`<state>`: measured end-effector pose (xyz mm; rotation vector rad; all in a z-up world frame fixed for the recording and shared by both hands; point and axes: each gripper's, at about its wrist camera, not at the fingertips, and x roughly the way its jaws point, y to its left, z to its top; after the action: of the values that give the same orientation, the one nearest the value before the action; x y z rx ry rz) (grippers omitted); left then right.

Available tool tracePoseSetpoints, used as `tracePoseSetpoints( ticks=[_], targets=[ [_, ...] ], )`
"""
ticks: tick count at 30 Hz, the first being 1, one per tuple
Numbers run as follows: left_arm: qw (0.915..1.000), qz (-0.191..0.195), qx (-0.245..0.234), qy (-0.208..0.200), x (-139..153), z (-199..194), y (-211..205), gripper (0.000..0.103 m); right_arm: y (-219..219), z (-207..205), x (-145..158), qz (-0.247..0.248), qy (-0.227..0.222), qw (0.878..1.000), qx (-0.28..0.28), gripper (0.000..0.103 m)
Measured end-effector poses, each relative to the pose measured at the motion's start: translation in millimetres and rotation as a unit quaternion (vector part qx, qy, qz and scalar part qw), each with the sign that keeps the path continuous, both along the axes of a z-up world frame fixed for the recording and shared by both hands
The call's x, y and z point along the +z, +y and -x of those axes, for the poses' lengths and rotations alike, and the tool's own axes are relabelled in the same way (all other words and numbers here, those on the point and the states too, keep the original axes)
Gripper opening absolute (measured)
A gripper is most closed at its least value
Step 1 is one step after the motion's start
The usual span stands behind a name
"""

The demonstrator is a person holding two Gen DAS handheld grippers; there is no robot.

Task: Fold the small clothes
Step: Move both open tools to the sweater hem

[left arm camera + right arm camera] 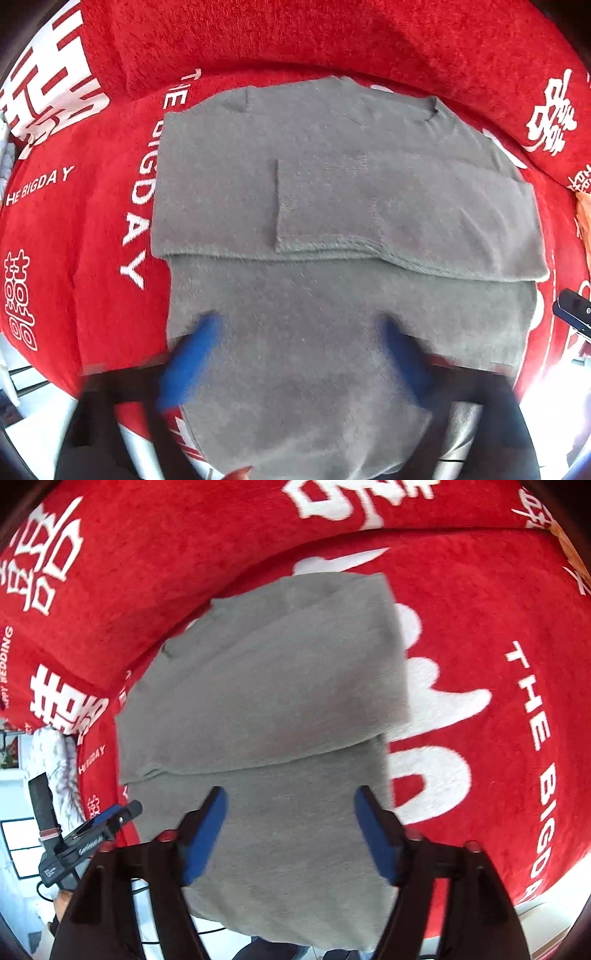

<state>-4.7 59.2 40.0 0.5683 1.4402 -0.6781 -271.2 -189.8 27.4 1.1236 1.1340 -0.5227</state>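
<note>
A grey knit sweater [332, 192] lies on a red cover with white lettering [92, 229]. Its sleeves are folded across the chest and its hem hangs toward me over the front edge. My left gripper [299, 332] is open, its blue fingers [195, 354] spread over the hem part, blurred. In the right wrist view the sweater [266, 686] fills the middle. My right gripper [291, 812] is open, with blue fingers [207, 830] on either side of the hanging hem. The left gripper also shows in that view [92, 830] at the left edge.
A red backrest [295, 37] with white characters rises behind the sweater. An orange item [583, 221] peeks in at the right edge. A white textured cloth [55, 760] lies at the left. Pale floor shows below the front edge.
</note>
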Motion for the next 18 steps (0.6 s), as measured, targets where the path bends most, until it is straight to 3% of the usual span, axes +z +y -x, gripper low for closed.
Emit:
tracePoseSetpoints(
  ticks=[7, 18],
  targets=[
    [0.9998, -0.014, -0.012, -0.011, 10, 14, 2, 0.103, 13, -7, 2, -0.017, 0.001, 1.000, 0.011, 0.082],
    [0.9992, -0.032, 0.018, -0.017, 16, 34, -1, 0.103, 13, 6, -5, -0.054, 0.000, 0.998, 0.040, 0.082]
  ],
)
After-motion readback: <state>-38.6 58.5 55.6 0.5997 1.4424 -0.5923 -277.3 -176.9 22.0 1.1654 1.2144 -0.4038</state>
